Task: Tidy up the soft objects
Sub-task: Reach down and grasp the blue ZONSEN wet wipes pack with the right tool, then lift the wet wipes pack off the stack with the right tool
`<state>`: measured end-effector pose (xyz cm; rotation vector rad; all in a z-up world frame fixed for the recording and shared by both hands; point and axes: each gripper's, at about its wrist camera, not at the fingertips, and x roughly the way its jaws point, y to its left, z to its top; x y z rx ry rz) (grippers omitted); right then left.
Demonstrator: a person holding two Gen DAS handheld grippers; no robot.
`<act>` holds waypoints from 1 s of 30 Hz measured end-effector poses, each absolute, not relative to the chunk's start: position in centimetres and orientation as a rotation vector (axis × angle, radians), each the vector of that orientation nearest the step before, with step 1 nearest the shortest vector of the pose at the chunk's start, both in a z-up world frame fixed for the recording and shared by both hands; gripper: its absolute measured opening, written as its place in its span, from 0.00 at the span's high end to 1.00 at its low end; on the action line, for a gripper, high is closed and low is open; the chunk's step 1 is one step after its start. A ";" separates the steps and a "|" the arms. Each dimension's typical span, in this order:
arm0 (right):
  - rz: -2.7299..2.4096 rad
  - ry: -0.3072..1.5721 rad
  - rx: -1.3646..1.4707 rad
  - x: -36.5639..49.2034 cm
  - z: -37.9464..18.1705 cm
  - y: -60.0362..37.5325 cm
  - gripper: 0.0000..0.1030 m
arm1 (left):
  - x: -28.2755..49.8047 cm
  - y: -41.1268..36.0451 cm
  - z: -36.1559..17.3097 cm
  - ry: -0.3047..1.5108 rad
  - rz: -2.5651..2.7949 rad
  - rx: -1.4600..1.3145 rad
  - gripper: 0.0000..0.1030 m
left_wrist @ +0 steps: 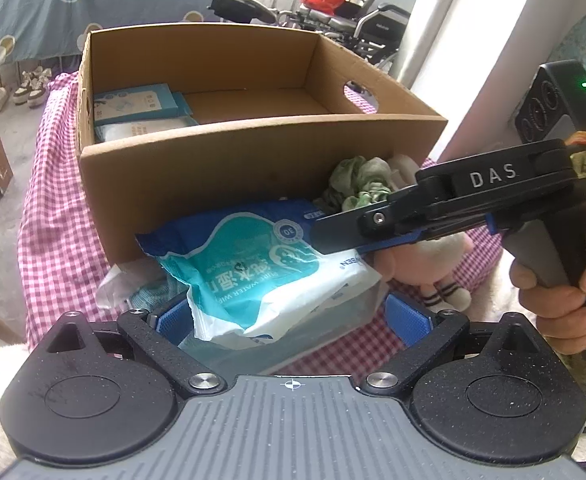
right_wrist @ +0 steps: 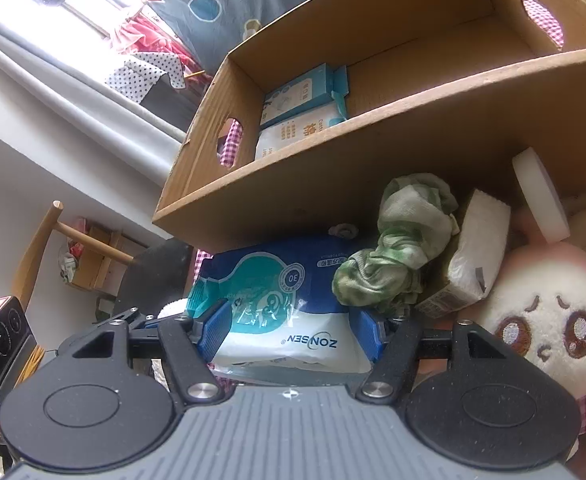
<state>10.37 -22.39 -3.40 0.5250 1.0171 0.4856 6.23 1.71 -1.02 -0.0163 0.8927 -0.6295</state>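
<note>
- Because it is a soft plastic pouch full of moist sheets, the wet-wipes pack [right_wrist: 277, 312] will likely sag and crumple under pressure and feel slick; my judgement is that a hold across its plump middle is safer than one on the thin sealed edge.
- The pack is blue and teal over white, with a round "30" badge and printed lettering; its wrapper looks wrinkled. It lies on the checked cloth just in front of the box's near wall.
- The right gripper [right_wrist: 295, 326] has its blue pads on either side of the pack, touching or nearly so; whether they actually press I cannot tell.
- The left gripper [left_wrist: 289, 320] stands with jaws apart, and the pack's near end lies loosely between them.
- Right of the pack lie a crumpled green cloth [right_wrist: 401, 240], a white tissue packet [right_wrist: 479, 248] and a round-faced plush toy [right_wrist: 549, 316].
- The cardboard box [left_wrist: 253, 152] behind already holds two flat packets at its far left.
- A pink checked cloth [left_wrist: 53, 220] covers the surface beneath.
</note>
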 end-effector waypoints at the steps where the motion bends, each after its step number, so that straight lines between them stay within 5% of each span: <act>1: 0.488 1.020 0.523 10.3 -3.4 -22.3 0.34 | 6.1 1.8 -1.0 0.894 -0.633 -0.022 0.04; 30: 0.440 1.017 0.433 10.4 -3.7 -21.5 0.34 | 6.5 0.4 -3.1 0.864 -0.568 0.143 0.04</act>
